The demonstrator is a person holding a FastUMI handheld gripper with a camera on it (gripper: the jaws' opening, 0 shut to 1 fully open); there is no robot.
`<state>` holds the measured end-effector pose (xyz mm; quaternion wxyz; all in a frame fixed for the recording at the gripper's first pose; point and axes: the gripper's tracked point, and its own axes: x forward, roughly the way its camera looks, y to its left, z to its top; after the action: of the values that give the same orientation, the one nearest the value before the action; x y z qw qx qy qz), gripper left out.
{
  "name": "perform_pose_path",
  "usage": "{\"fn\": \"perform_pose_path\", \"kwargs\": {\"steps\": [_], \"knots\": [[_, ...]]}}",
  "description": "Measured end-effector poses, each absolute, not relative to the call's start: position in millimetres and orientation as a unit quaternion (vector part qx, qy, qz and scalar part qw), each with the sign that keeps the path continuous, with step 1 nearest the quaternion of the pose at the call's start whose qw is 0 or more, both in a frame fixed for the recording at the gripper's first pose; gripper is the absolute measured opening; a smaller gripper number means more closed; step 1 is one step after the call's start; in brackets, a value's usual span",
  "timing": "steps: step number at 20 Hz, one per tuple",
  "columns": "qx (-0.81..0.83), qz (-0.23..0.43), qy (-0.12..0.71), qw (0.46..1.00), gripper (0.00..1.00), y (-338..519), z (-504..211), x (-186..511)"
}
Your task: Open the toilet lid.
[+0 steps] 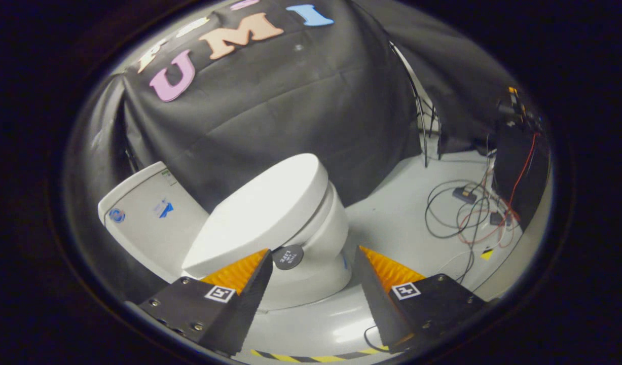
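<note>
The left finger (250, 271) hides the near edge of the white toilet lid (262, 213), which lies closed at frame centre. The gripper (313, 263) stands open, its 2 fingers holding nothing.

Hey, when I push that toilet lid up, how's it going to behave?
The lid looks like one rigid glossy shell, so it should probably swing as a whole, not flex. Its smooth surface may let fingers slip. The hand-held gripper is open, straddling the lid's front edge beside a round black tag, which might offer purchase.
</note>
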<state>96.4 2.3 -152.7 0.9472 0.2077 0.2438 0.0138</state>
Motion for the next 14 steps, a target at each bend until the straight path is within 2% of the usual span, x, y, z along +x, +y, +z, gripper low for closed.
{"fn": "perform_pose_path", "kwargs": {"steps": [3, 5, 9, 12, 13, 14], "knots": [[0.256, 0.011, 0.275, 0.927, 0.80, 9.5, -172.3, 112.3], [0.291, 0.021, 0.296, 0.909, 0.80, 21.4, -183.5, 122.7], [0.369, 0.050, 0.332, 0.866, 0.50, 51.1, -197.6, 132.4], [0.373, 0.058, 0.333, 0.864, 0.50, 57.3, -196.2, 140.4], [0.373, 0.047, 0.331, 0.865, 0.38, 62.7, -216.7, 148.2], [0.400, 0.034, 0.330, 0.854, 0.26, 50.4, -201.2, 151.7]]}}
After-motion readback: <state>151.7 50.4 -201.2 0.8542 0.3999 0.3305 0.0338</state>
